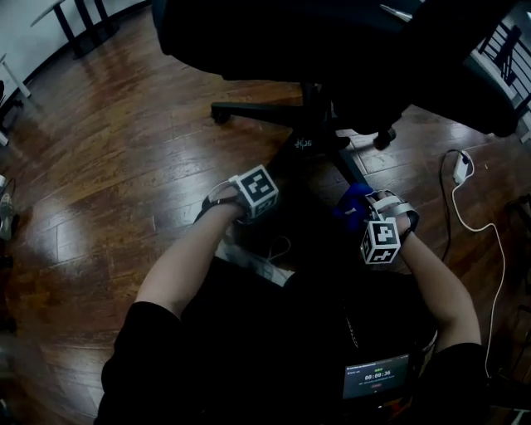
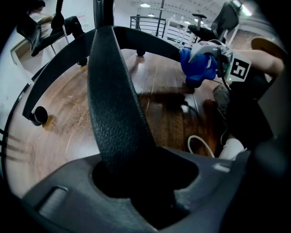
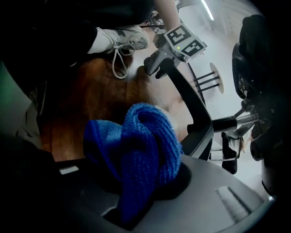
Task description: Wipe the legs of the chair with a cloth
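A black office chair stands on the wooden floor, its base hub (image 1: pixel 311 141) just ahead of me. My left gripper (image 1: pixel 217 203) is shut on one black chair leg (image 2: pixel 113 100), which runs up out of its jaws toward the hub. The right gripper (image 1: pixel 355 212) is shut on a bunched blue cloth (image 3: pixel 136 150), which bulges out between the jaws. In the left gripper view the blue cloth (image 2: pixel 196 63) sits against a neighbouring leg near its end. The right gripper view shows the left gripper (image 3: pixel 157 63) clamped on its leg (image 3: pixel 193 109).
Other legs spread from the hub, each ending in a caster (image 2: pixel 38 116). A white cable (image 1: pixel 465 212) and plug (image 1: pixel 460 166) lie on the floor at the right. My shoe (image 3: pixel 120 38) rests near the held leg. Table legs (image 1: pixel 83 25) stand far left.
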The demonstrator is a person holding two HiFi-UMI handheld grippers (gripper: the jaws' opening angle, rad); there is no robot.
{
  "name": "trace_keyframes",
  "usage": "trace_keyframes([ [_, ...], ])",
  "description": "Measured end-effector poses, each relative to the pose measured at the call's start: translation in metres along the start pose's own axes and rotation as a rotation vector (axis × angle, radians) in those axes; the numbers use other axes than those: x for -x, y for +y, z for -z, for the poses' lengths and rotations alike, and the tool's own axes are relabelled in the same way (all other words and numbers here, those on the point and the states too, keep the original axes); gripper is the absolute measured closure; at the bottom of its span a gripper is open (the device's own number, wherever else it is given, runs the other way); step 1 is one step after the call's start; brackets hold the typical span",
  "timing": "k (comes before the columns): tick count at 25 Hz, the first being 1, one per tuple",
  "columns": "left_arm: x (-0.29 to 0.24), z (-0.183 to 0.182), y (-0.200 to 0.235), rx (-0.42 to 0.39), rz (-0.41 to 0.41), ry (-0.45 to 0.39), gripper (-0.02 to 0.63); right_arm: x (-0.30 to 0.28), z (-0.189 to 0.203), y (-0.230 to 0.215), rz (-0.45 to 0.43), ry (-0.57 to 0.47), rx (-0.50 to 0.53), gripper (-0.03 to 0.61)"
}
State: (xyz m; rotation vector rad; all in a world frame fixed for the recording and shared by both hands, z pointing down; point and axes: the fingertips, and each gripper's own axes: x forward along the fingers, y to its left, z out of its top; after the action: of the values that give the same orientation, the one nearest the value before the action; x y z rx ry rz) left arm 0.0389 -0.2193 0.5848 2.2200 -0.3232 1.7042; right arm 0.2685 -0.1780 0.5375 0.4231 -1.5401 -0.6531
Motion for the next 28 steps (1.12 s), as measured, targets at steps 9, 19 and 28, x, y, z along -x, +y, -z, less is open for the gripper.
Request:
trace_keyframes([
  [9, -0.002, 0.000, -0.004, 0.014, 0.010, -0.013, 0.436, -0.007, 0.001, 0.006, -0.033, 0.110, -0.068, 0.488],
  [19, 0.004, 0.000, -0.004, -0.012, 0.002, 0.039, 0.436, -0.033, -0.008, -0.051, 0.124, 0.139, 0.088, 0.488],
  [28, 0.002, -0.002, -0.009, -0.019, 0.040, 0.007, 0.434, -0.082, -0.050, -0.155, 0.213, 0.147, 0.095, 0.488],
])
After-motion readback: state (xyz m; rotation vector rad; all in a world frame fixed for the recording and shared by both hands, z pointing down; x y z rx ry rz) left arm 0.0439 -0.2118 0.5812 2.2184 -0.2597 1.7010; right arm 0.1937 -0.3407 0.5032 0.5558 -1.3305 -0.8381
